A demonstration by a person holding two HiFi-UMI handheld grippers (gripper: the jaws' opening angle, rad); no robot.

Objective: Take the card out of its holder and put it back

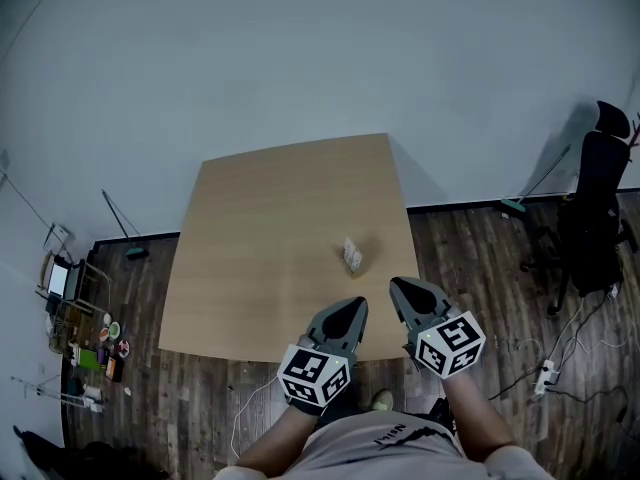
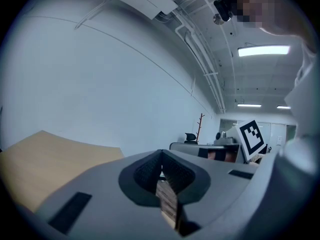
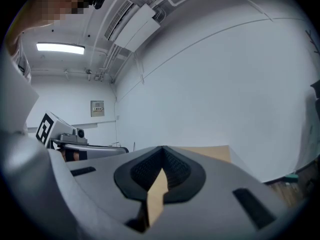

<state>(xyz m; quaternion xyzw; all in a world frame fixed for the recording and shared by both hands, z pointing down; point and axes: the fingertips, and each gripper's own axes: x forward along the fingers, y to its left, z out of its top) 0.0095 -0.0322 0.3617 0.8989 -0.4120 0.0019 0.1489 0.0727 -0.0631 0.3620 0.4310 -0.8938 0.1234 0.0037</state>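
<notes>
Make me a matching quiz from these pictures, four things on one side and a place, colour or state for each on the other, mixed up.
Things:
1. card holder
2. chair
3. left tongs
4. table

Descriptions:
A. black, at far right
B. shut, empty
C. light wood
D. standing on the table

Pairs: 1-D, 2-A, 3-B, 4-C

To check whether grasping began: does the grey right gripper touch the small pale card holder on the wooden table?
Apart. The head view shows bare wooden table between the grey right gripper and the small pale card holder.
</notes>
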